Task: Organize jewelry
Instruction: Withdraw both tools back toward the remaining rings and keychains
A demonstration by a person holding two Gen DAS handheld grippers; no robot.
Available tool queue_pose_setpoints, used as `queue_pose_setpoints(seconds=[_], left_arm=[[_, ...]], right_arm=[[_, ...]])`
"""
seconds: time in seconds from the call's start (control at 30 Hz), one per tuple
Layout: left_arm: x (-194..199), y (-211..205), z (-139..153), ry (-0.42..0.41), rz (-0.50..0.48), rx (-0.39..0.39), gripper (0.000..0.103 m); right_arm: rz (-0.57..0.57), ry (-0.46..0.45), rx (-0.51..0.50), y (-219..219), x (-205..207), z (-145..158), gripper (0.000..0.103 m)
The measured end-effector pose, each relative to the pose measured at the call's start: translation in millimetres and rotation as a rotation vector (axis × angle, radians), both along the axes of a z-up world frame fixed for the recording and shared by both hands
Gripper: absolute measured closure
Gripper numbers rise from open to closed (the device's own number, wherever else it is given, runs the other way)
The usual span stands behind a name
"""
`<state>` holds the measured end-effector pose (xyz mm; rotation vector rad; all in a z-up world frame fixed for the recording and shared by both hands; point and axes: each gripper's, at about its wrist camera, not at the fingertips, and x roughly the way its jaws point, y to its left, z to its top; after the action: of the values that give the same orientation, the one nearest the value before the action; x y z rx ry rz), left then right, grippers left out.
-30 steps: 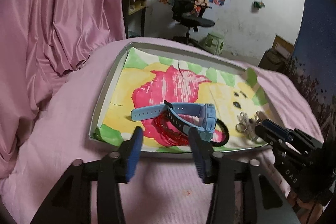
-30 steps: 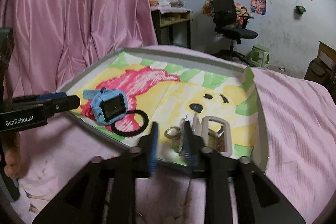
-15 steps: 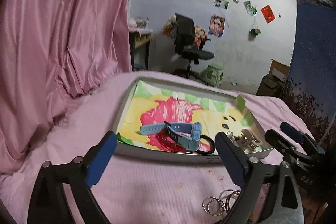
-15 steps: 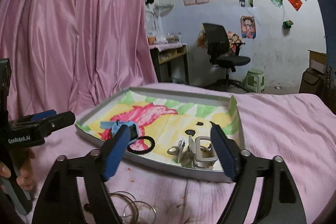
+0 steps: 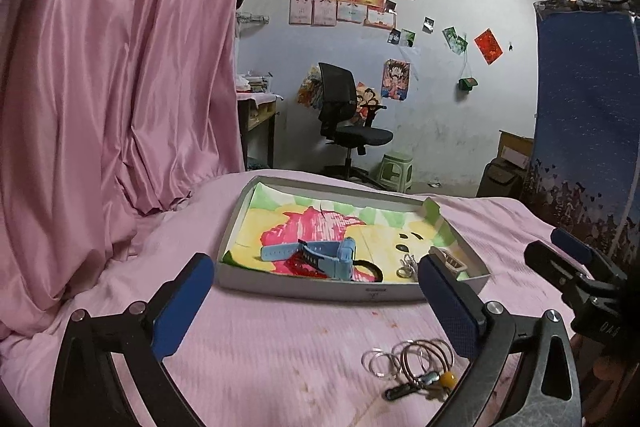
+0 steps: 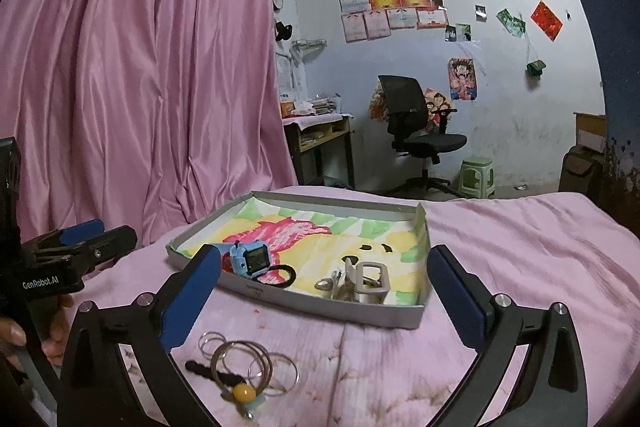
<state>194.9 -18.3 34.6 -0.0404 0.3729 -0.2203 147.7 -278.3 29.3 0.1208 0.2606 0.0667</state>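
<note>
A shallow grey tray (image 5: 320, 291) (image 6: 312, 301) with a colourful drawing inside lies on the pink bedsheet. In it rest a blue watch (image 5: 340, 257) (image 6: 250, 259), a black hair tie (image 6: 278, 273), red beads (image 5: 298, 265), a ring (image 6: 322, 284) and a beige hair clip (image 6: 372, 281) (image 5: 450, 261). Several metal rings with a yellow bead (image 6: 244, 367) (image 5: 416, 361) lie on the sheet in front of the tray. My left gripper (image 5: 316, 307) is open, held back from the tray with nothing in it. The right gripper (image 6: 324, 297) is also open and empty.
Pink satin curtain (image 5: 100, 107) hangs on the left. Beyond the bed stand a black office chair (image 6: 416, 131), a green stool (image 6: 478, 175) and a small desk (image 6: 320, 131). A blue patterned cloth (image 5: 584, 127) hangs at the right. A hand (image 6: 16, 335) grips the left tool.
Both grippers have opened wide and pulled back and up from the tray. The bundle of metal rings on the sheet has come into view.
</note>
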Motion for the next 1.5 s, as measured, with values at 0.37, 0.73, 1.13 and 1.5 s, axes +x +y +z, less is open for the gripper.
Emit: queue_pose_setpoints(seconds=[0.37,0.73,1.13,1.5], left_arm=[[-31.6,4.5,-13.6,0.065,-0.018,0.065,0.000],[-20.5,1.9,-34.6,0.198,-0.035,0.100,0.000],[7.7,9.0,-53.1,0.368,-0.040,0.065,0.000],[32.7,-0.4,-69.1,0.483,-0.186,-0.006,0.041]], right_arm=[[0.003,0.063,-0.076,-1.8,-26.9,-3.5,0.002],[0.052,0.201,-0.089,-9.6,-24.5,-23.4,0.002],[0.185,0.337,-0.130,14.6,-11.0,-48.2,0.017],[0.326,0.441,-0.148,38.7,-0.3,-67.7,0.062]])
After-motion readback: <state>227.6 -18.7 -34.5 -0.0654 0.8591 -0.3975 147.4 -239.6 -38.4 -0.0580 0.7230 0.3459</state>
